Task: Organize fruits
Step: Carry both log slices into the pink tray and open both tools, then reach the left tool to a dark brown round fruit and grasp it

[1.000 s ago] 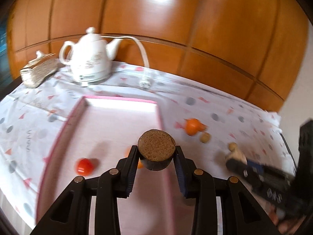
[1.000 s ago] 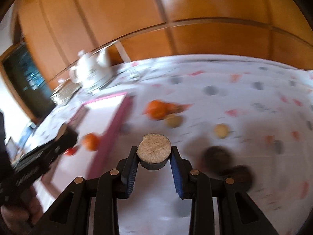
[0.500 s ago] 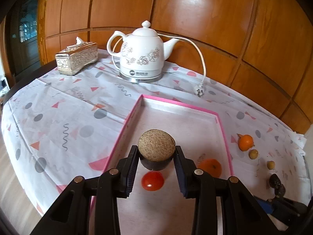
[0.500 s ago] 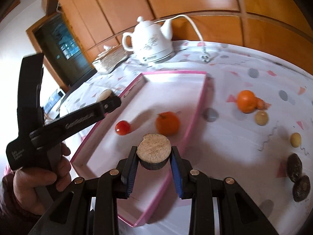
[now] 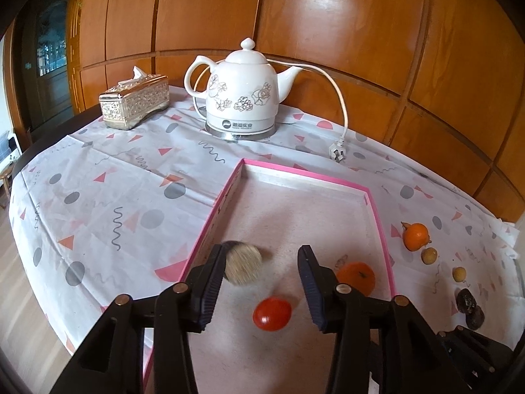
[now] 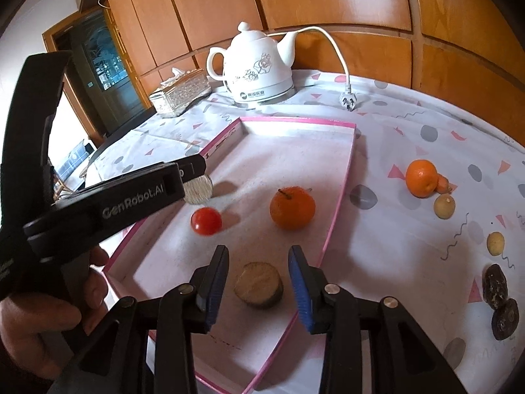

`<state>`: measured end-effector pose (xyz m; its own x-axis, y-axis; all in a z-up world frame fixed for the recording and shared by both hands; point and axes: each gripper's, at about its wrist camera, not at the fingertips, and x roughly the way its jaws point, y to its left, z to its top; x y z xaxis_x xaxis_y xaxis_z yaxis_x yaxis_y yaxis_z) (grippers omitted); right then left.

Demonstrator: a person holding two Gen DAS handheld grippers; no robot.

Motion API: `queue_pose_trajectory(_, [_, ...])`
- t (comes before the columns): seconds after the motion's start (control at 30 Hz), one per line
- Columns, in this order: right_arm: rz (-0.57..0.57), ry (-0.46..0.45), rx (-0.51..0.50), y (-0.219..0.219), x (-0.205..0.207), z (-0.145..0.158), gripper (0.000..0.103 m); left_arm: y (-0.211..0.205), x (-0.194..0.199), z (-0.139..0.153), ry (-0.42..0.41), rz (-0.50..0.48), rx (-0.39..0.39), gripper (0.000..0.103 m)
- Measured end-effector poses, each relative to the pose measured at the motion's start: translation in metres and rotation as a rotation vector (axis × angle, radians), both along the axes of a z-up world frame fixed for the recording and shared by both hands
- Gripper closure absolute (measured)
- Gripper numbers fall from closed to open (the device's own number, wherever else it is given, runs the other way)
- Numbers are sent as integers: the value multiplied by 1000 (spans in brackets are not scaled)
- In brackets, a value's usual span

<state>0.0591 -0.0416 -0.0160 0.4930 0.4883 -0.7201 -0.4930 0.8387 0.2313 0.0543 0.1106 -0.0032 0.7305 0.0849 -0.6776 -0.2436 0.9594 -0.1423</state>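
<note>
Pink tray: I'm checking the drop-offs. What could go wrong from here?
Both grippers' jaws have just been opening. The left gripper's cut fruit, blurred between the jaws, is close to the tray rim and might roll out. The right gripper's piece lies free between the jaws; a careless withdrawal could knock it.

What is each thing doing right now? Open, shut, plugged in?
left gripper, open, jaws just been opening, blurred slice loose between them
right gripper, open, jaws just been opening, cut slice lying between them on tray
kettle, lid on
plug, unplugged, lying on cloth
tissue box, tissue poking out
</note>
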Motion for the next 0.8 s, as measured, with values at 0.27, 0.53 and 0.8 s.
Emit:
queue_pose_trajectory(0.27, [-44,-39,-12,-6,-5,5,65,-11,-7,4,-8,-34,13,56])
queue_pose_trajectory(0.53, [-124,-79,-32,-21,-9,10,65,-24,-13,6,-17,-68,11,55])
queue_pose_trajectory(0.8, [-255,-81,-1,-59,-12,12,64,-48,-14,10,-18,-142,15,55])
